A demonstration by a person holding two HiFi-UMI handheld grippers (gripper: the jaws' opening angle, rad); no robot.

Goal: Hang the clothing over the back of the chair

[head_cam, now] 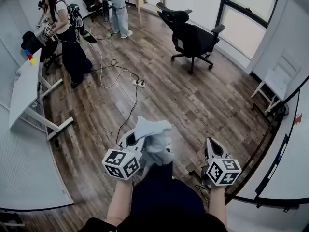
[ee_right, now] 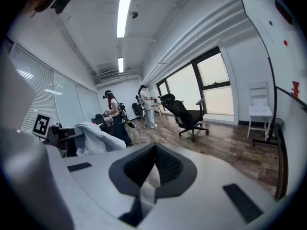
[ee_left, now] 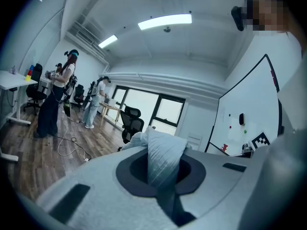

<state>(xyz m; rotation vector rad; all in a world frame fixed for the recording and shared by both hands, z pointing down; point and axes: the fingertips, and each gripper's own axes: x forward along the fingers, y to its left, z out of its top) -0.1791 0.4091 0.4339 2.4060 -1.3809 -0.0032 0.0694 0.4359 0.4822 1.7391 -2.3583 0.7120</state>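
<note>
Clothing (head_cam: 153, 139), pale blue, bunched in my left tool (head_cam: 135, 141), which is clamped on it, low at 6 o'clock. My right tool (head_cam: 210, 144) is closed, empty. The chair (head_cam: 193, 37) stands far off at 1 o'clock. Bunched cloth may slip off its back unless spread.

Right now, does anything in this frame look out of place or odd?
Only one thing: a white cable and power strip lie loose across the wood floor, between here and the black chair. The clothing is bunched in the left gripper.
</note>
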